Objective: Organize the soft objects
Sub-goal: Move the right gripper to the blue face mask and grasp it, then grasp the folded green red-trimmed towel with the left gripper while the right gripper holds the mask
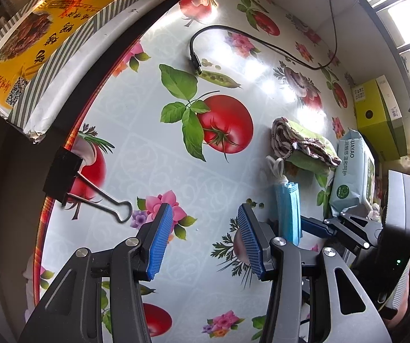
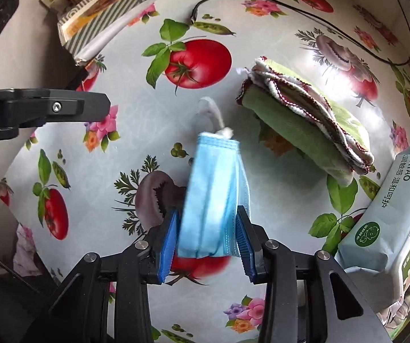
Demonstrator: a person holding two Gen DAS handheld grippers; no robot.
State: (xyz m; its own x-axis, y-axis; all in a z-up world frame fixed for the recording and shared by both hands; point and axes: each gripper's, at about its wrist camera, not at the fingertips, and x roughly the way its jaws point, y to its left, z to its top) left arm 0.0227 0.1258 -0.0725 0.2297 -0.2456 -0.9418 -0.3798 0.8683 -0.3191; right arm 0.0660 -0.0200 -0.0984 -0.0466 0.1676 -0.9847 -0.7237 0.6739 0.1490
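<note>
Mask [image 2: 213, 200], blue and folded, sits clamped between the pads of the right gripper [image 2: 207, 243], its white ear loop [image 2: 213, 114] trailing onto the tablecloth [image 2: 136, 100]. Just beside it to the right lies a folded cloth stack [image 2: 305, 114], with a wipes pack [image 2: 387, 217] beyond. Left gripper [image 1: 202, 240] hovers with jaws spread wide, holding nothing, near a binder clip [image 1: 65, 177].

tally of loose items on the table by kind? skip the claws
Face mask: 1
Folded cloths, one stack, exact count unclear: 1
Wet wipes pack: 1
Binder clip: 1
Black cable: 1
Boxes: 2, yellow-green box and striped box
Total: 7
</note>
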